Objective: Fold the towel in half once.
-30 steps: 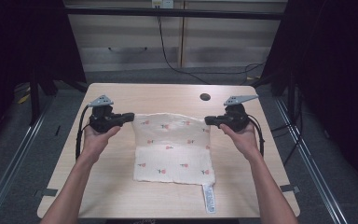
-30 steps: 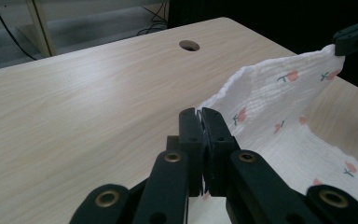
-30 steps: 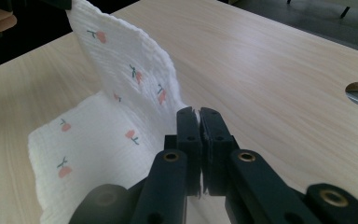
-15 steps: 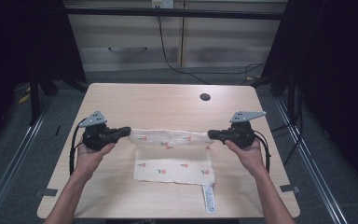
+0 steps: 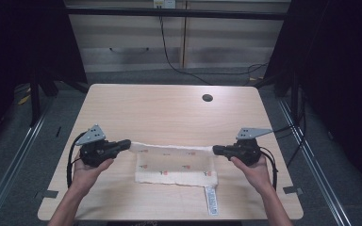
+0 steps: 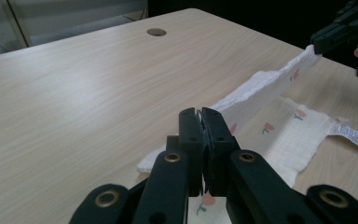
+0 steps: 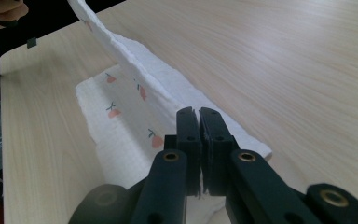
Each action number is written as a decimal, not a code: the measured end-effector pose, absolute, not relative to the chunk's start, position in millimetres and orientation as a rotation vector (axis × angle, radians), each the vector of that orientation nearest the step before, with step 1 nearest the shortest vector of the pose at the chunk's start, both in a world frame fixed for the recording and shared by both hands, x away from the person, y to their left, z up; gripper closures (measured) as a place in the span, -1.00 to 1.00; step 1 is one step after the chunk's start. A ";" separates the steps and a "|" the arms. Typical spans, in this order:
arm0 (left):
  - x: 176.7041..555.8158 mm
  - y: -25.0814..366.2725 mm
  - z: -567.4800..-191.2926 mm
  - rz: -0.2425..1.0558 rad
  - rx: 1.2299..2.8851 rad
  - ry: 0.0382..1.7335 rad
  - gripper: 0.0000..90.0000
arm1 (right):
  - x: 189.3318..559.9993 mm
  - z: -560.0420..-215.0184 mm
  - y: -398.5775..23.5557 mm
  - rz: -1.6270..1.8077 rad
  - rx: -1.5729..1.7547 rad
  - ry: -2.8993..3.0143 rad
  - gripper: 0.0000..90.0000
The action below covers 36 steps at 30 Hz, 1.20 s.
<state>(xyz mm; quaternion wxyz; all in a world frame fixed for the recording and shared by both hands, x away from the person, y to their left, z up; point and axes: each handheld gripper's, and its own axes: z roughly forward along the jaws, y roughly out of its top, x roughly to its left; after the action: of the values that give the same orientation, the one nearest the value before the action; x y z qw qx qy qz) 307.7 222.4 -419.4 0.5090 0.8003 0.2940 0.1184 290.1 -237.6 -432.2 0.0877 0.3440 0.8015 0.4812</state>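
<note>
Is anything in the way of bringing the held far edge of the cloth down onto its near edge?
Nothing visible. The left gripper and right gripper pinch the cloth's far corners; only the cloth's own lower layer and bare table lie toward the near edge.

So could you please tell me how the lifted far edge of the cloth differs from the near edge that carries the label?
The far edge is raised and stretched taut in a narrow band; the near edge lies flat on the table. The far edge is pinched at its corners by the left claw and the right claw; the near edge is free, with a white label hanging off its right corner. Both belong to one white cloth with small red prints.
</note>
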 end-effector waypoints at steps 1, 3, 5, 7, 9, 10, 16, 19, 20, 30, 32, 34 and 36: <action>306.4 222.4 -421.4 0.286 1.931 0.710 0.96 | 287.9 -434.1 -237.7 1.432 1.024 2.393 0.95; 302.4 222.8 -428.5 0.272 1.949 0.715 0.96 | 284.9 -438.6 -237.8 1.429 1.030 2.403 0.95; 298.7 223.3 -438.2 0.261 1.975 0.720 0.96 | 281.6 -446.0 -236.9 1.415 1.045 2.422 0.95; 295.3 223.5 -445.2 0.247 1.996 0.729 0.96 | 278.6 -451.8 -235.9 1.401 1.048 2.441 0.94; 292.3 223.4 -449.2 0.246 2.017 0.726 0.95 | 276.3 -455.3 -235.1 1.399 1.055 2.450 0.94; 290.6 223.1 -450.5 0.242 2.027 0.727 0.95 | 274.7 -456.7 -234.2 1.395 1.057 2.457 0.94; 288.7 221.5 -460.9 0.240 2.093 0.713 0.95 | 270.8 -465.9 -229.7 1.324 1.049 2.527 0.94; 285.5 219.0 -467.9 0.220 2.117 0.706 0.95 | 267.0 -473.7 -228.8 1.302 1.055 2.555 0.93; 285.3 218.8 -469.1 0.213 2.118 0.705 0.94 | 265.9 -476.6 -228.7 1.298 1.061 2.564 0.93; 278.9 217.2 -483.1 0.172 2.147 0.717 0.84 | 259.1 -488.7 -232.2 1.318 1.102 2.569 0.82; 276.6 215.7 -484.3 0.165 2.158 0.720 0.75 | 258.2 -491.2 -230.7 1.302 1.104 2.585 0.81; 274.0 214.6 -483.8 0.161 2.162 0.710 0.69 | 258.1 -491.1 -229.3 1.302 1.097 2.589 0.77; 272.9 216.4 -481.0 0.154 2.148 0.709 0.65 | 257.4 -488.7 -229.0 1.311 1.100 2.583 0.73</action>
<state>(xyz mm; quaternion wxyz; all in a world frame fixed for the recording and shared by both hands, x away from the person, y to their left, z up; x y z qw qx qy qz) 272.9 216.4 -481.0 0.4235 0.8582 0.2834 0.0617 257.4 -229.0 -488.7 0.0216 0.3548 0.8335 0.4229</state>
